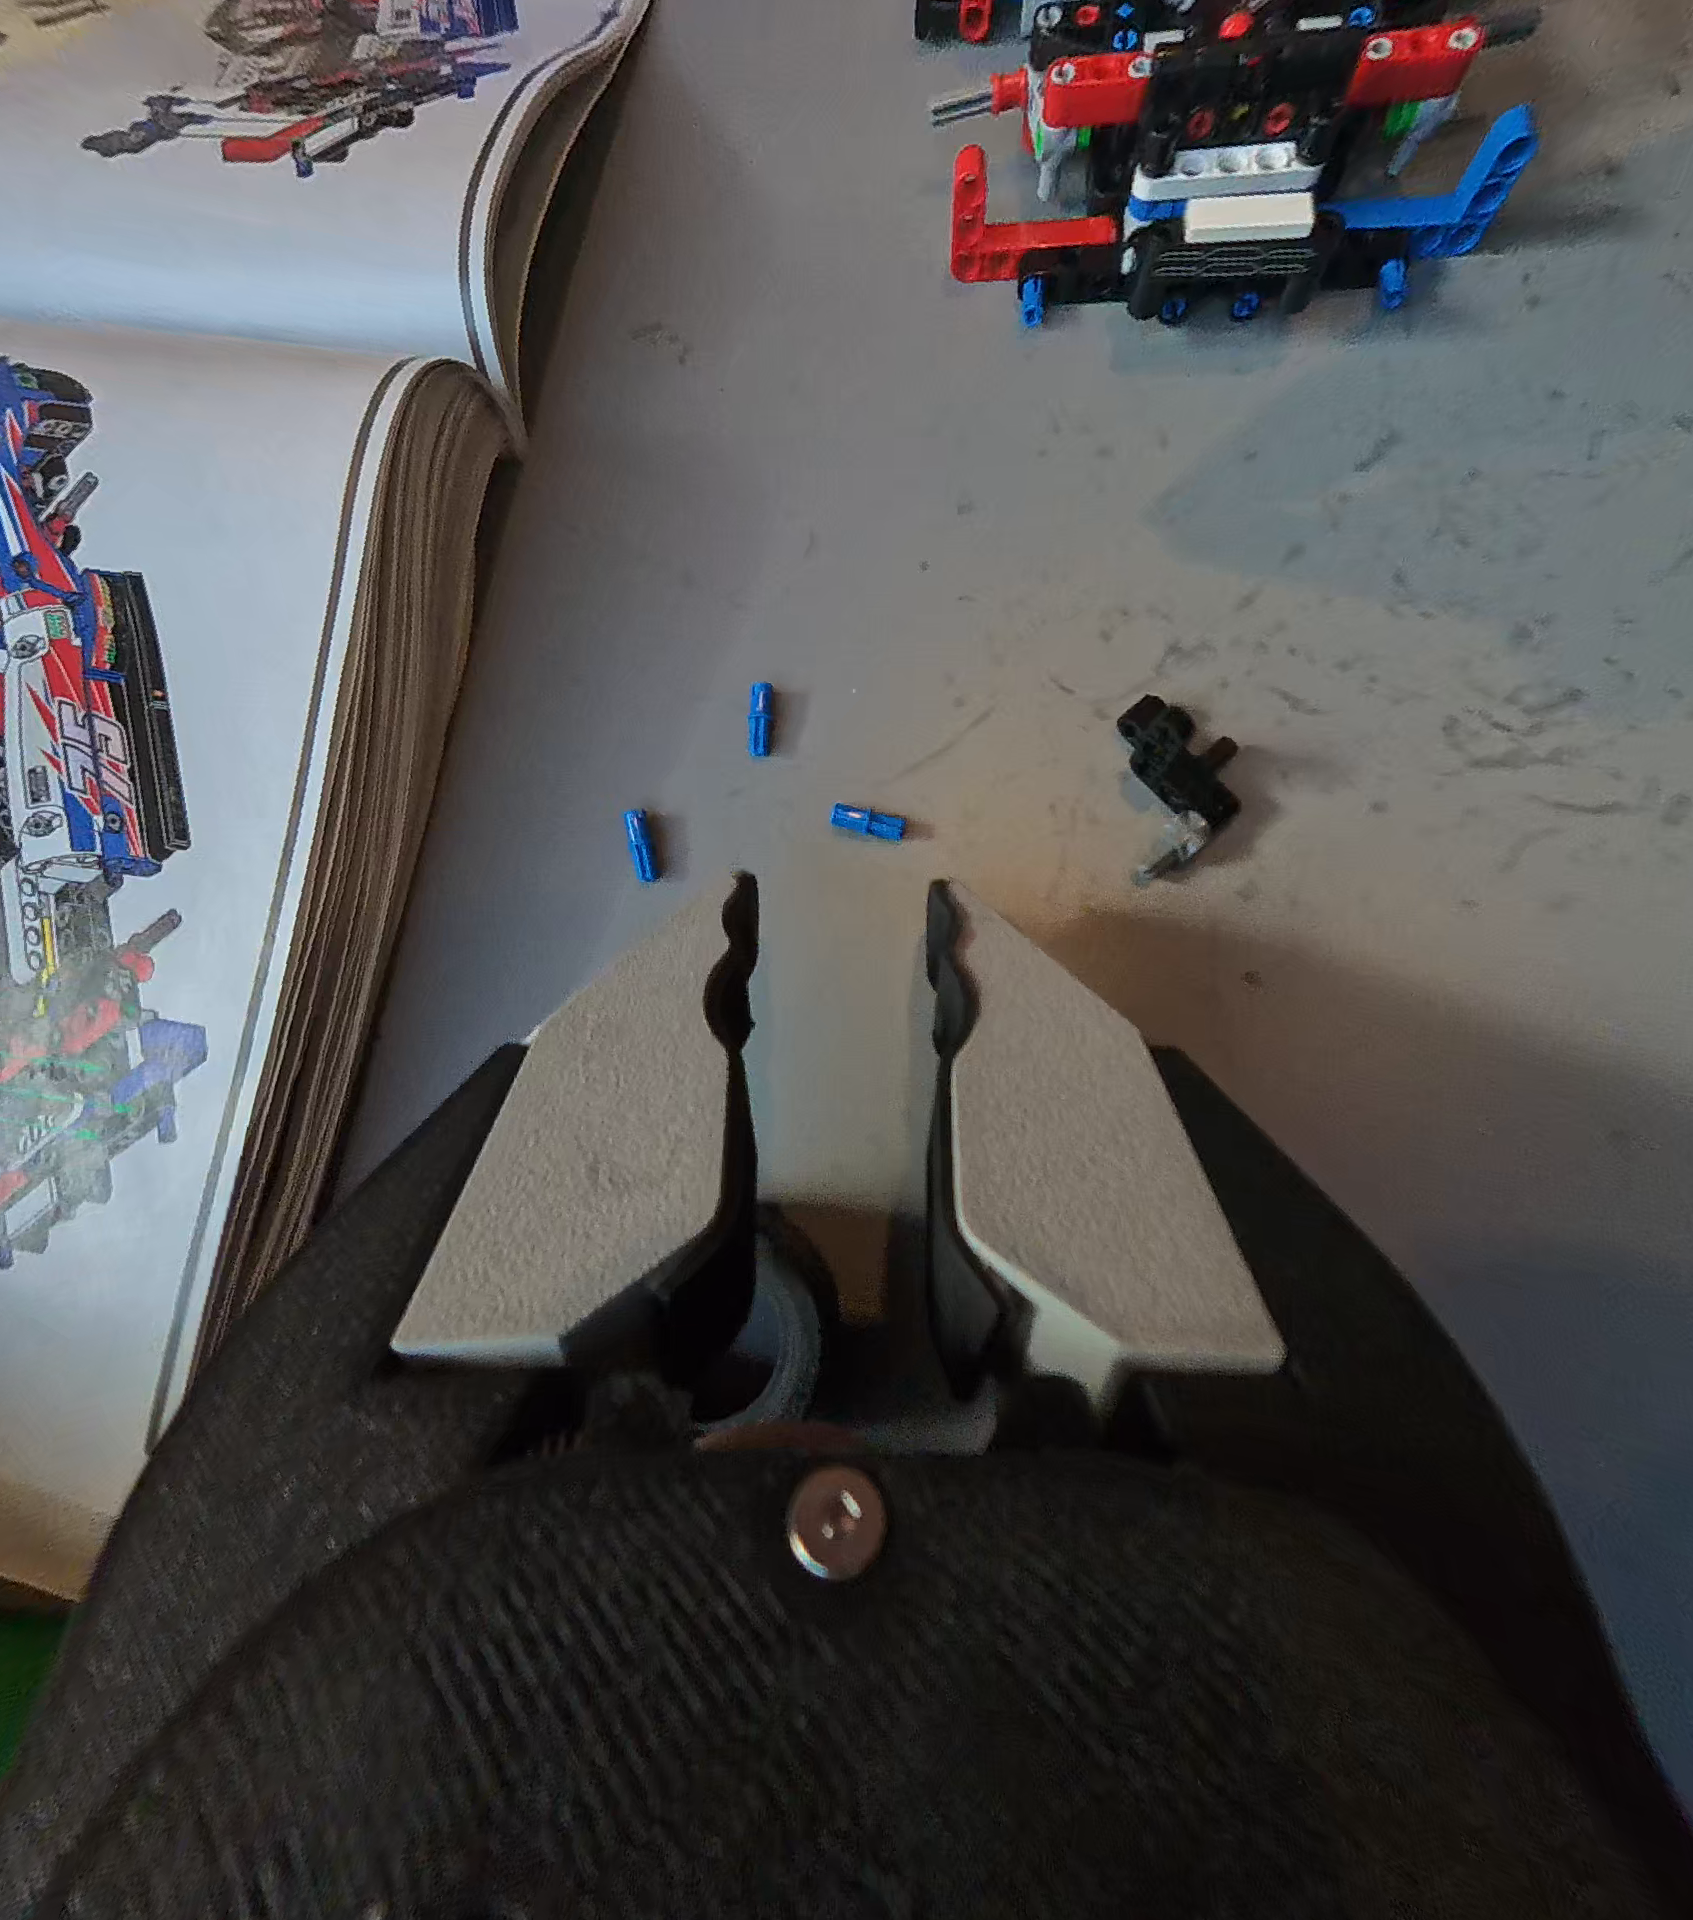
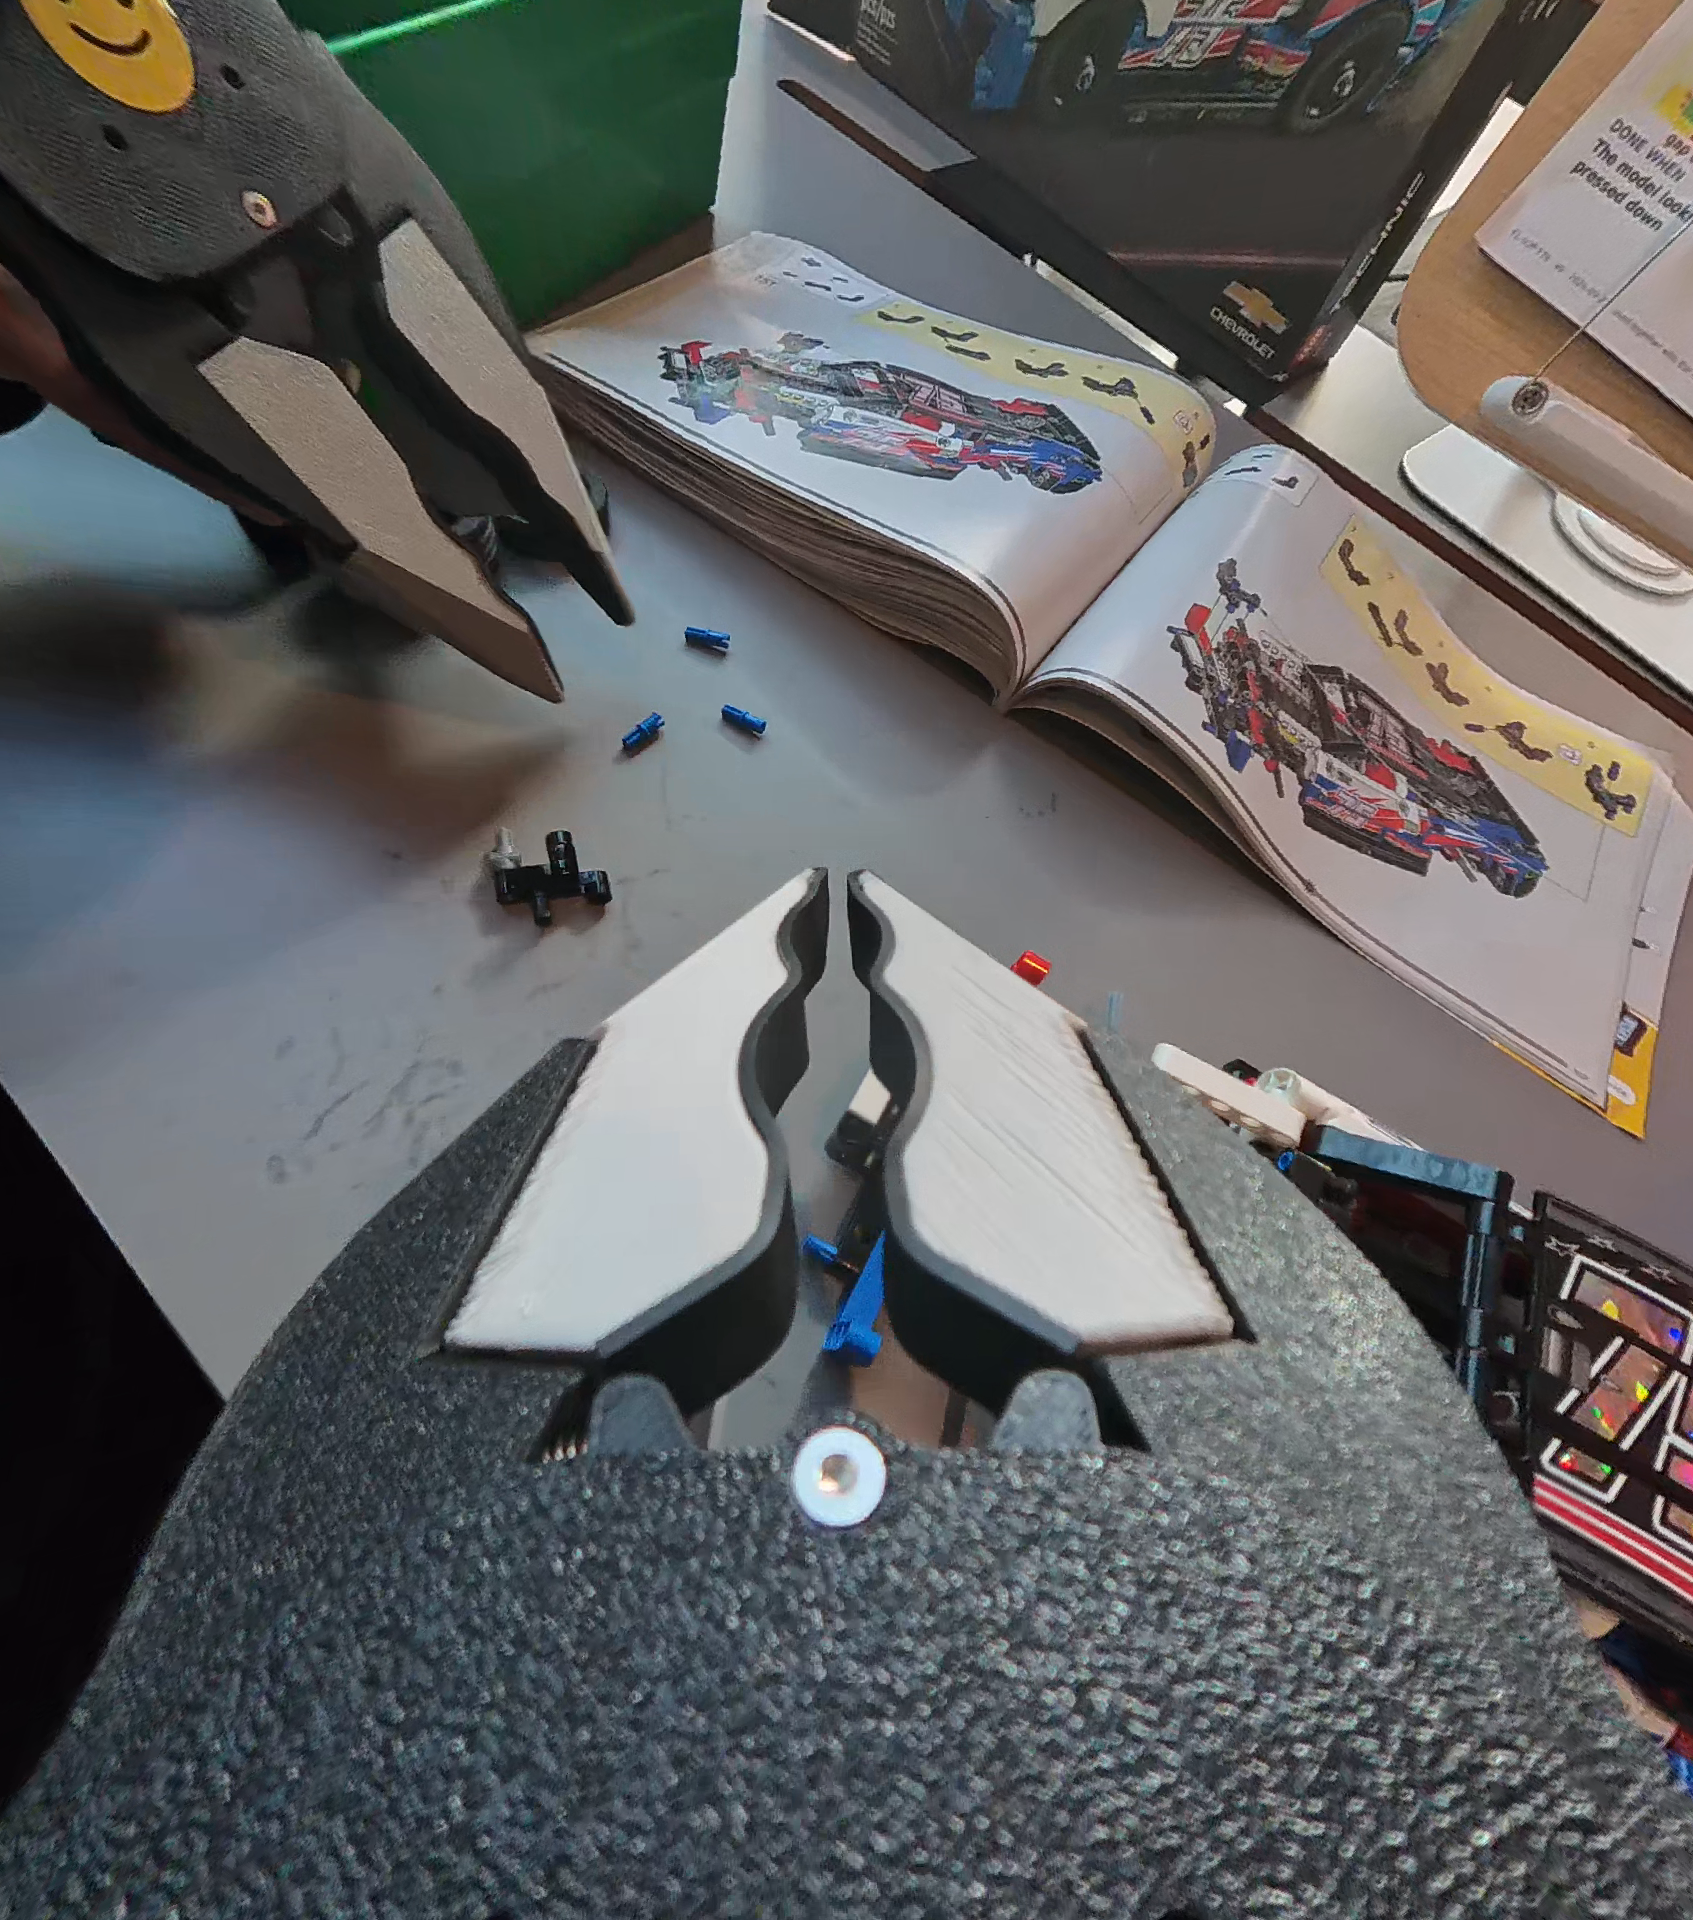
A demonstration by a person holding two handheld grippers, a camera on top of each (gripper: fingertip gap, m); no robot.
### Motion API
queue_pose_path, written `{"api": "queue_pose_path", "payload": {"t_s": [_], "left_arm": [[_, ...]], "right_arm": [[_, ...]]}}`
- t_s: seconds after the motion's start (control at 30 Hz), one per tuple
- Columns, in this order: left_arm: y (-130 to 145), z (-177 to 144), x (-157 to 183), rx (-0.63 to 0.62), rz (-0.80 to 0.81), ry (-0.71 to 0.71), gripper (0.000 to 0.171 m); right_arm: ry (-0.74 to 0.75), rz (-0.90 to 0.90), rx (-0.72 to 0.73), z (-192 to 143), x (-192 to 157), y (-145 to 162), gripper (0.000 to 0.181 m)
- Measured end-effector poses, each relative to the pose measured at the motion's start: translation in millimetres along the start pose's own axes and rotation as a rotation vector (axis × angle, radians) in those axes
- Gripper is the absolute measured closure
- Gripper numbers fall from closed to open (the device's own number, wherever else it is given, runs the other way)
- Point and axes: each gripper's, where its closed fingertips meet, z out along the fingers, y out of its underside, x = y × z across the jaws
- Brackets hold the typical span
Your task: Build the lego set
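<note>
Three blue pins (image 1: 761,719) (image 1: 641,845) (image 1: 868,822) lie loose on the grey table just ahead of my left gripper (image 1: 842,888), which is open and empty and hovers low over them. A small black connector piece with a grey pin (image 1: 1180,774) lies to their right. The part-built red, blue and black model (image 1: 1226,177) stands farther off. In the right wrist view my right gripper (image 2: 837,878) is shut with nothing between its tips, above the model's decorated body (image 2: 1652,1403). The left gripper (image 2: 587,649), the pins (image 2: 743,719) and the black piece (image 2: 551,881) also show there.
The open instruction book (image 1: 198,727) (image 2: 1029,582) lies along the table beside the pins. The set's box (image 2: 1185,135) and a stand with a printed sheet (image 2: 1652,260) are behind it. A green bin (image 2: 530,135) is at the back. The table edge (image 2: 94,1195) runs at the left. The gap from one gripper's tips to the other's is roughly 15 centimetres. My left gripper is the nearer one to the black piece (image 2: 551,881): about 6 centimetres, against 11 centimetres. It turns up in the left wrist view (image 1: 1176,763) as well.
</note>
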Motion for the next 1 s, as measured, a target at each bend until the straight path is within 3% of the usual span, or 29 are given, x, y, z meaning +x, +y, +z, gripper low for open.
{"api": "queue_pose_path", "payload": {"t_s": [0.23,0.57,0.77,0.87,1.0], "left_arm": [[12,-20,8,0.017,-0.013,-0.024,0.130],[29,-26,54,0.030,0.012,0.076,0.130],[34,-30,61,0.034,0.033,0.089,0.131],[35,-28,62,0.035,0.031,0.100,0.131],[34,-27,56,0.040,0.033,0.085,0.133]], "right_arm": [[-0.155,0.004,-0.141,28,-10,-2,0.160],[-0.431,-0.480,-0.494,121,-23,2,0.166],[-0.565,-0.601,-0.577,138,-31,15,0.163],[-0.609,-0.601,-0.585,141,-35,16,0.177],[-0.603,-0.554,-0.607,137,-35,17,0.177]]}}
